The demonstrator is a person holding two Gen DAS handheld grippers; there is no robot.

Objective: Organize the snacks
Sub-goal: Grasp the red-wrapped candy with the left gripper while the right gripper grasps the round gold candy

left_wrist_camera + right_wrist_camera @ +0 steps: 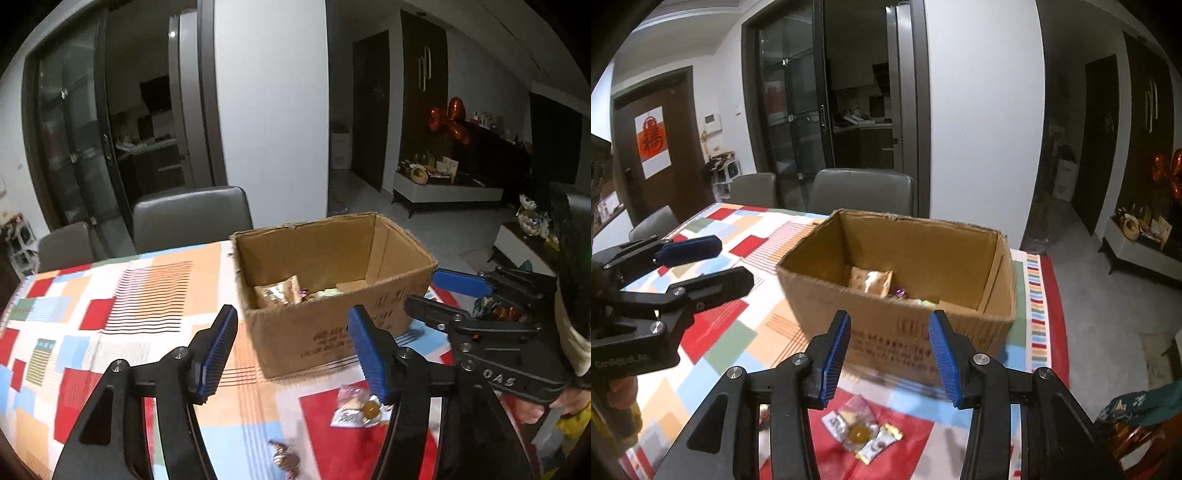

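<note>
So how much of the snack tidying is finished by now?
Partly done. A few wrapped snacks, including a beige packet, already lie inside the open brown cardboard box. Nothing is in hand: the left gripper and right gripper are both open and empty. Still left: small wrapped sweets on the colourful patchwork tablecloth before the box.

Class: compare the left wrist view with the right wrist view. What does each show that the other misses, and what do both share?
Left wrist only: a twisted-wrapper candy on the tablecloth, near the bottom edge. Right wrist only: a brown door with a red poster. Both: the open cardboard box holding some snacks, the small pile of wrapped snacks in front of it, and both grippers open and empty.
</note>
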